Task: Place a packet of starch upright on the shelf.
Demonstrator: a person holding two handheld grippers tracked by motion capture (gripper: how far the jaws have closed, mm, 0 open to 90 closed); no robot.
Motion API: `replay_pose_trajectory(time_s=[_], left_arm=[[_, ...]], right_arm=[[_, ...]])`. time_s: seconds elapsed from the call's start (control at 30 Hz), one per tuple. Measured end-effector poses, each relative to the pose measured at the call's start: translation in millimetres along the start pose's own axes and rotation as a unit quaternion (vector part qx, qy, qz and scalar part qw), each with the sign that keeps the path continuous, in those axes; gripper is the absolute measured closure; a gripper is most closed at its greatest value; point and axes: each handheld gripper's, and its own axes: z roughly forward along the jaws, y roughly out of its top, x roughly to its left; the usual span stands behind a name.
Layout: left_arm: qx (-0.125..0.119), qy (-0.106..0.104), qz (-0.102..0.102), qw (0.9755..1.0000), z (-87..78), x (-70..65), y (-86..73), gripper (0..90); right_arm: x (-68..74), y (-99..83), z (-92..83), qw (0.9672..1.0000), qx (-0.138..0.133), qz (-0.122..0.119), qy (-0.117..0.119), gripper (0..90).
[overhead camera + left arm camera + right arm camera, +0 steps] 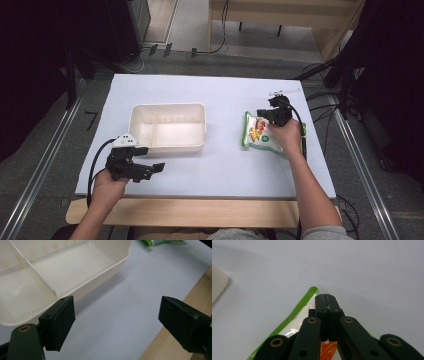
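A green and white snack bag [257, 132] with orange print lies on the white table right of centre. My right gripper [267, 114] sits at the bag's far edge. In the right gripper view its jaws [325, 297] are pressed together on a green-edged corner of the bag [297, 312], which rises to the jaw tips. My left gripper [150, 160] stays at the front left, just before the cream container [167, 106]. It is open [117, 322], with bare table between its pads. A green corner of the bag [155, 242] peeks in at the top of that view.
The cream container [120, 260] is shallow, with a divider wall and nothing inside. The table's wooden front edge [200, 210] runs below both hands. A small white object [282, 92] lies at the far right of the table, and cables trail off the right side.
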Motion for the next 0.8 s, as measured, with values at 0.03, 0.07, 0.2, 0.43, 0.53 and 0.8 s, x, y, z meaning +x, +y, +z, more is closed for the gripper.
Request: replay_pose_trajectory(time_s=[0.03, 0.07, 0.2, 0.43, 0.53, 0.8], left_arm=[[0.0, 0.001, 0.0, 1.0, -0.7, 0.0, -0.8, 14.6], [0.0, 0.001, 0.0, 1.0, -0.7, 0.0, -0.8, 14.7], [0.002, 0.005, -0.004, 1.0, -3.5, 0.3, -3.4, 14.7], [-0.002, 0.012, -0.01, 0.9999, -8.9, 1.3, -8.0, 14.7], [-0.001, 0.014, -0.011, 0.9998, -9.5, 0.8, -8.6, 14.7], [-0.001, 0.011, -0.01, 0.9999, -9.0, 0.4, -8.3, 14.7]], right_arm=[[-0.8, 0.6, 3.9, 0.9999, 0.009, -0.002, -0.004, 90.0], [-0.8, 0.6, 3.9, 0.9999, 0.009, -0.002, -0.004, 90.0], [-2.3, 7.3, 18.5, 0.9995, 0.027, 0.002, -0.018, 90.0], [-9.2, 5.9, 33.0, 0.9985, 0.043, 0.022, -0.027, 90.0], [-6.1, 7.8, 34.6, 0.9984, 0.05, 0.016, -0.018, 90.0], [5.1, 8.7, 36.6, 0.9978, 0.066, 0.004, 0.011, 90.0]])
